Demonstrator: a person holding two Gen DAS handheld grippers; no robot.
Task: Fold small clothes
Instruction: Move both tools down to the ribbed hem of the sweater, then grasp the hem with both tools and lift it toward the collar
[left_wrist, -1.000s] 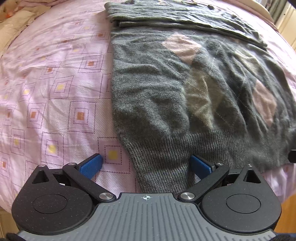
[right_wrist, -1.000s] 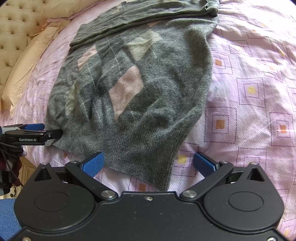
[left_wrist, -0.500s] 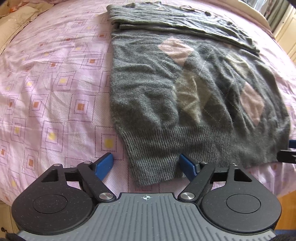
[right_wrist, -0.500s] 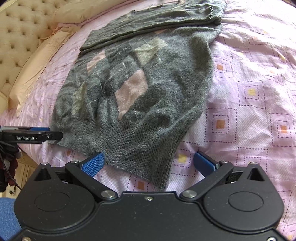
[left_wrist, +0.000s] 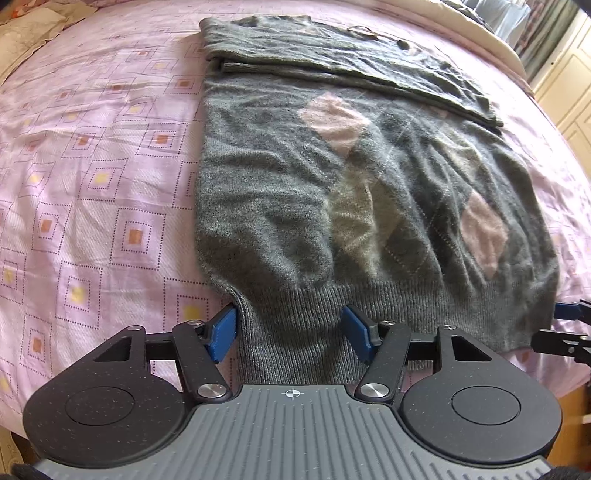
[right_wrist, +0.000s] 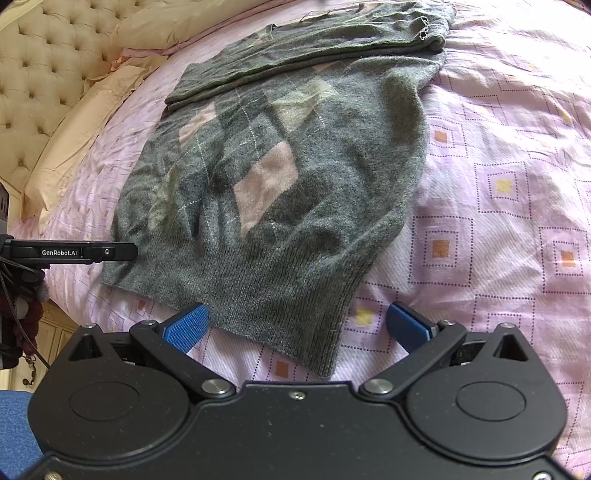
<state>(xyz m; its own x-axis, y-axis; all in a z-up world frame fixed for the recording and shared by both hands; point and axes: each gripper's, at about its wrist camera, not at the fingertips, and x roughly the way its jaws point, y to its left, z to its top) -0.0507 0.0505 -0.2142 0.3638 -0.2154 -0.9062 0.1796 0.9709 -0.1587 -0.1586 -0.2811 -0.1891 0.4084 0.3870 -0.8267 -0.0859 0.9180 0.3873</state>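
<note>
A grey argyle sweater (left_wrist: 295, 192) with pink and beige diamonds lies flat on the pink patterned bedsheet (left_wrist: 92, 192), its sleeves folded across the top. My left gripper (left_wrist: 290, 338) is open, half narrowed, and the hem's left corner lies between its blue pads (left_wrist: 221, 334). In the right wrist view the sweater (right_wrist: 280, 177) has its right hem corner between the wide-apart fingers of my open right gripper (right_wrist: 298, 326). The pads touch no cloth there. Each gripper also shows at the edge of the other's view: the right gripper (left_wrist: 565, 325), the left gripper (right_wrist: 74, 253).
A tufted beige headboard (right_wrist: 40, 74) and a cream pillow (right_wrist: 85, 122) lie to the left of the sweater in the right wrist view. The bed's near edge runs just under both grippers. White cabinet doors (left_wrist: 569, 85) stand beyond the bed.
My left gripper has moved forward onto the hem and its fingers have narrowed around the left corner. The right gripper has drawn back slightly and stays wide open.
</note>
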